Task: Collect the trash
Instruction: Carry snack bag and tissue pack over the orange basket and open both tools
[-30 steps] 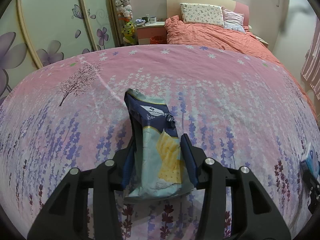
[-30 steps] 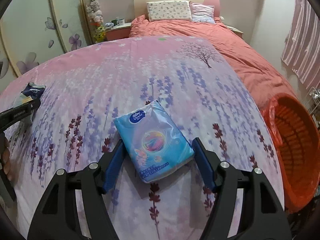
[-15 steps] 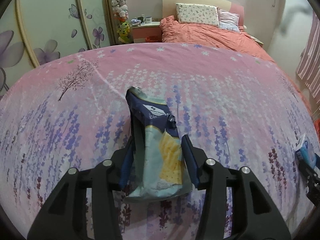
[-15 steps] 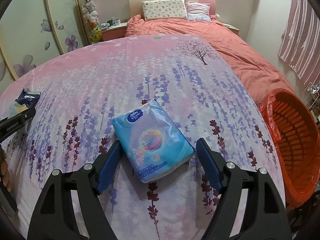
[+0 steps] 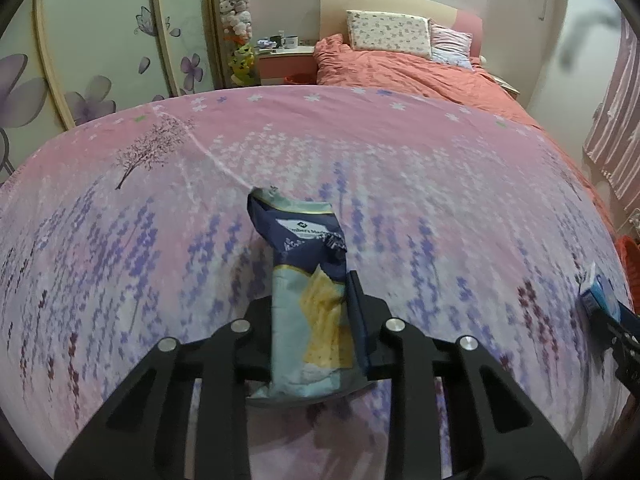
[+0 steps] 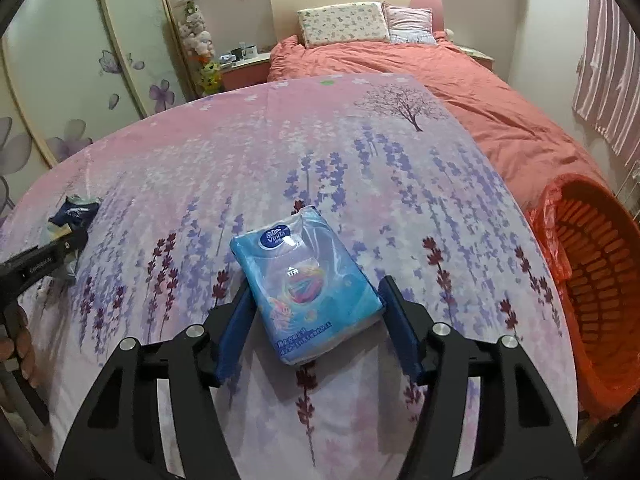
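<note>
Nothing had reached the orange basket (image 6: 596, 296) yet, as far as its visible part showed; it stood off the right edge of the bed (image 6: 280, 168). The left tongs (image 5: 312, 320) had just been closing and were clamped on the snack bag (image 5: 308, 280), which lay on the flowered bedspread. The right tongs (image 6: 316, 320) had been closing too, jaws apart either side of the tissue pack (image 6: 306, 280), barely touching it. Both items still needed lifting and carrying to the basket.

Both hand-held grippers (image 5: 312, 316) (image 6: 316, 316) narrowing.
</note>
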The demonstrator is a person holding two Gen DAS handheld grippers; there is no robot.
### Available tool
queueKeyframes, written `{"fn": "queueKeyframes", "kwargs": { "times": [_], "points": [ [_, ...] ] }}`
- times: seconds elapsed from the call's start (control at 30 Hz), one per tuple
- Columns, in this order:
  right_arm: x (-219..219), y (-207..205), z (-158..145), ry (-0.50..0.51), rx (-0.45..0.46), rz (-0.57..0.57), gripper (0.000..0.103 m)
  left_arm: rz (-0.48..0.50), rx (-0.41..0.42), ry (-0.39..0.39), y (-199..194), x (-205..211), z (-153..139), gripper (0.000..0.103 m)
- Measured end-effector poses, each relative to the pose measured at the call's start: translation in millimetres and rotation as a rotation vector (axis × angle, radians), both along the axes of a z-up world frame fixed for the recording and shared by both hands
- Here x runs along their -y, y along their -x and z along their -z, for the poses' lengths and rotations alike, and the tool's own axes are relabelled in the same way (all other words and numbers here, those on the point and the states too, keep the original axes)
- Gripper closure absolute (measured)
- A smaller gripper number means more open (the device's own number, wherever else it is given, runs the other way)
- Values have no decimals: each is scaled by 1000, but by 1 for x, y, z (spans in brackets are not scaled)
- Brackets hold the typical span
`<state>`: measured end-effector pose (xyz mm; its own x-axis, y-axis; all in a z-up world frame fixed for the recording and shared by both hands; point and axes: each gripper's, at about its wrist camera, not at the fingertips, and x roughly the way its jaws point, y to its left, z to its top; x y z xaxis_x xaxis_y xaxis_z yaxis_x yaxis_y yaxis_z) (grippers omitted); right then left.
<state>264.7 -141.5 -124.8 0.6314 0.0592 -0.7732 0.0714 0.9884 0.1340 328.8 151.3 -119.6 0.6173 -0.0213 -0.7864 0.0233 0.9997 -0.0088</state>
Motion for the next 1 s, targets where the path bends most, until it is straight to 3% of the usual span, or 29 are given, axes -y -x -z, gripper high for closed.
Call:
{"fn": "queueKeyframes", "kwargs": {
  "times": [0.2,0.63,1.0],
  "points": [
    [7,18,-14,-15,24,20,41,19,27,31,15,9,-18,74],
    [25,65,-96,9,214,44,41,153,182,75,69,70,-112,74],
    [69,93,-115,13,266,118,41,304,205,117,103,155,-145,74]
  ]
}}
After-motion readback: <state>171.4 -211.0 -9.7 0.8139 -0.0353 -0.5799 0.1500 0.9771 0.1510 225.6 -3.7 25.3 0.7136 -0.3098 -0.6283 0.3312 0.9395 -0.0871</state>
